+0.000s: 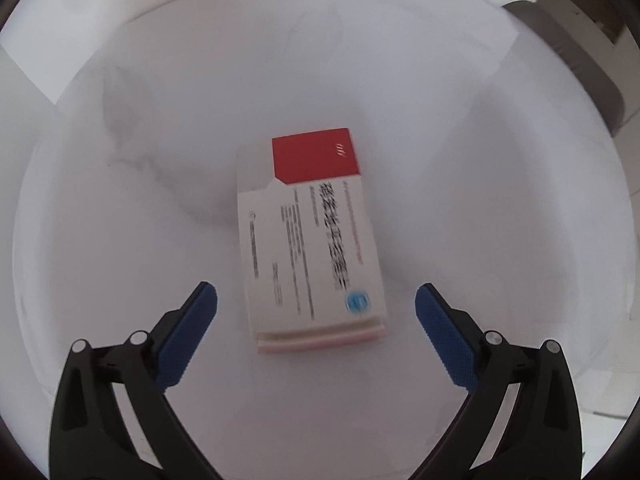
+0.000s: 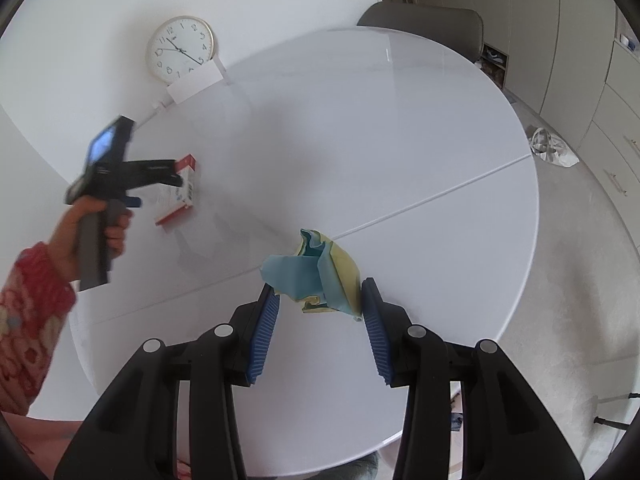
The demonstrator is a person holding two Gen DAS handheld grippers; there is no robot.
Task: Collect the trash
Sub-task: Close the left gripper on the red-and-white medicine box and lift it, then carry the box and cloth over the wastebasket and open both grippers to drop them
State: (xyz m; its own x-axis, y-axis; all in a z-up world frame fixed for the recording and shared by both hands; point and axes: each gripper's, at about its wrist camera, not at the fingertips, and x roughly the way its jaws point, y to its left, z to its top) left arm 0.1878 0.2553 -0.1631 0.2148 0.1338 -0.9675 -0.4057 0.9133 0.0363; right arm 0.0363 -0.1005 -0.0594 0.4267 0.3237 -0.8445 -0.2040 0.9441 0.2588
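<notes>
A white and red medicine box [image 1: 312, 236] lies flat on the round white table [image 1: 480, 200]. My left gripper [image 1: 316, 300] is open, its blue pads on either side of the box's near end, not touching it. In the right wrist view the box [image 2: 180, 192] shows at the left with the left gripper [image 2: 138, 196] over it. A crumpled blue and yellow paper [image 2: 320, 276] lies on the table [image 2: 400, 140]. My right gripper [image 2: 322, 296] is open around the paper's near part, with the right pad at its edge.
A wall clock [image 2: 180, 50] and a white card [image 2: 196, 82] stand at the table's far edge. A grey chair [image 2: 424, 20] is behind the table. A white bag [image 2: 554, 148] lies on the floor at right, by cabinets.
</notes>
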